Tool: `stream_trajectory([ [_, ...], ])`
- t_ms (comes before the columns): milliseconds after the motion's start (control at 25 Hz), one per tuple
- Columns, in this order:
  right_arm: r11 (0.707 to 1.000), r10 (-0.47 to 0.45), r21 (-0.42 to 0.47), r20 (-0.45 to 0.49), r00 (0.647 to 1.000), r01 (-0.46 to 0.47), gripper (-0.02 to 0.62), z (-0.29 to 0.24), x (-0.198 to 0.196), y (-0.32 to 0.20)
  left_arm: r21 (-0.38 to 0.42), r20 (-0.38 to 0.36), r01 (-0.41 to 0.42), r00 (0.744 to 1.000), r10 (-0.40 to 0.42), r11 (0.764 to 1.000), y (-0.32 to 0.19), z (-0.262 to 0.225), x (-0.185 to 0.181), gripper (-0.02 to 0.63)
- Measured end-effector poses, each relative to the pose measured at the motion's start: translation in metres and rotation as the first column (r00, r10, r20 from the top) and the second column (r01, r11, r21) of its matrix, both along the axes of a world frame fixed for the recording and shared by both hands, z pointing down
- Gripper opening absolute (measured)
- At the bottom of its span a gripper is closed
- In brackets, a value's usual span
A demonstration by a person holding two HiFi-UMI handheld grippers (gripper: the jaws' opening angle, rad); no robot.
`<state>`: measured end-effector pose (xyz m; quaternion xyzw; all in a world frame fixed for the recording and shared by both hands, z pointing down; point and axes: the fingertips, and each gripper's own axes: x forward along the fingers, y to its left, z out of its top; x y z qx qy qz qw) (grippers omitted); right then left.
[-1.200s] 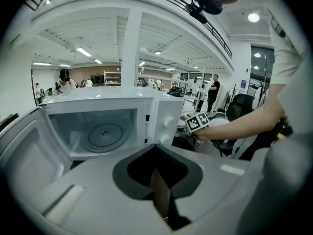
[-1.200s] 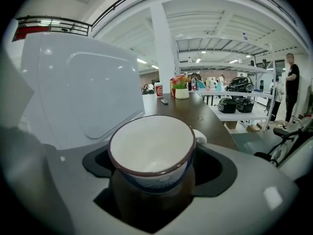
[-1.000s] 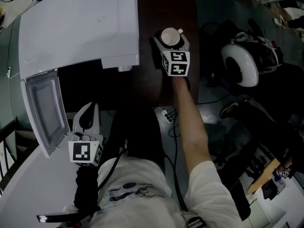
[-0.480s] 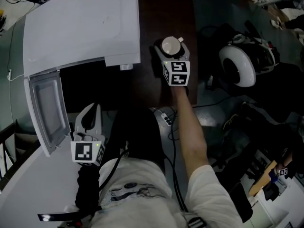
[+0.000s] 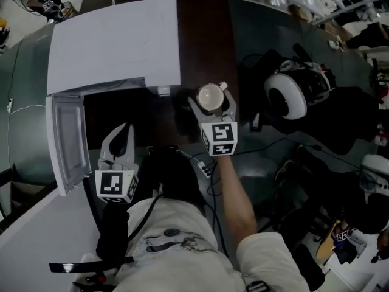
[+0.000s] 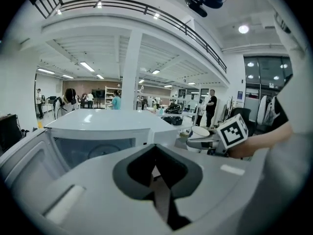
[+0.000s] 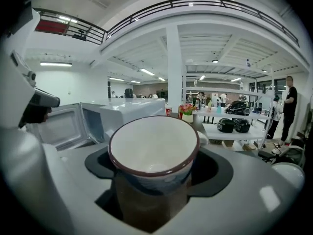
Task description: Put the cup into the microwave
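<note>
Carry phase here: the right tongs (image 5: 211,100) are clamped on the white ceramic cup with the dark rim (image 5: 209,96), jaws spread wide around its body, mouth up and empty inside. The cup is held in the air, clear of the dark brown desk (image 5: 203,29), just off the right front corner of the white box-shaped microwave (image 5: 115,47). It is level with the oven's face but outside it. The microwave's door (image 5: 65,140) hangs open on the left side of the oven, and the dark cavity between door and cup is exposed, so nothing blocks the way in. By my read, the next move is a sideways sweep across the microwave's front and then a push inward. The cup needs to stay upright and clear the right edge of the opening before it is set on the floor inside. The left tongs (image 5: 120,134) sit closed with nothing in them, in front of the cavity near the door, and may need to give way. The count: one cup, one microwave with one door, two tongs.
</note>
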<state>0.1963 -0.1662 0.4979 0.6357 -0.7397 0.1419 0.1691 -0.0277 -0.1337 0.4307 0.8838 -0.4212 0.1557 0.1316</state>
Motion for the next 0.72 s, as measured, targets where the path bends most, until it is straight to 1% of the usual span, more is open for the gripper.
stream_trajectory([
  [160,1.0,-0.025,0.009,0.04,0.999,0.025,0.411,-0.027,-0.034,0.024,0.041,-0.035,0.008,0.999,-0.007,0.999,-0.004,-0.008,0.001,-0.003],
  [280,0.998,-0.06,0.015,0.063,0.996,0.059,0.411,-0.039,-0.059,0.032,0.062,-0.049,0.036,0.998,-0.033,0.997,-0.009,-0.007,-0.002,-0.003],
  [400,0.993,-0.113,0.024,0.072,0.991,0.112,0.411,-0.043,-0.083,0.032,0.078,-0.06,0.073,0.996,-0.069,0.994,-0.014,-0.005,-0.008,-0.003],
  [560,0.981,-0.196,0.018,0.074,0.978,0.195,0.411,-0.034,-0.115,0.027,0.071,-0.06,0.119,0.992,-0.115,0.99,-0.017,0.009,-0.019,-0.003],
  [720,0.962,-0.274,0.011,0.087,0.958,0.275,0.411,-0.022,-0.145,0.018,0.052,-0.048,0.167,0.985,-0.165,0.985,-0.018,0.022,-0.032,-0.003],
])
